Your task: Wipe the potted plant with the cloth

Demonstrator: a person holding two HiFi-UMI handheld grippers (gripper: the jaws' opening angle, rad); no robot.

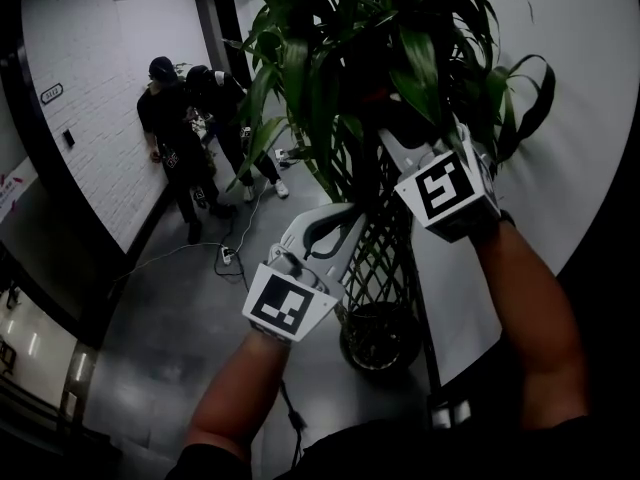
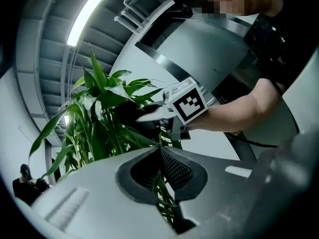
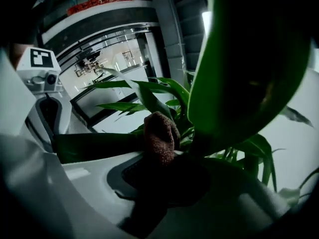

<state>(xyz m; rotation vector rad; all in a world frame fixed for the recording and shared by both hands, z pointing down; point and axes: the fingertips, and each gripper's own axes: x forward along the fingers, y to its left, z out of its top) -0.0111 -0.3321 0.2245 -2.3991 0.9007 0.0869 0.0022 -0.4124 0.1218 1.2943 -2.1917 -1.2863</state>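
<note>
A tall potted plant with long glossy green leaves and a latticed trunk stands on a grey floor, straight ahead of both claws. A brown knitted cloth is pinched in the right claw. Its jaws are closed tight on the cloth, and a wad pokes out past the tips among the leaves. Just left of that wad, a long leaf runs sideways toward the left claw. The left claw's jaws are almost together with a narrow strip of green in the slit between them, so it appears to grip that long leaf, though the contact is hard to see. A broad leaf hangs very near the right claw, above and to its right. The pot sits well below both claws. Two people stand far off by a white brick wall.

To wipe well, the left claw should probably hold the long leaf taut but gently. The right claw would then stroke the cloth along the leaf, away from the stem, pressing lightly so the leaf neither tears nor folds.
</note>
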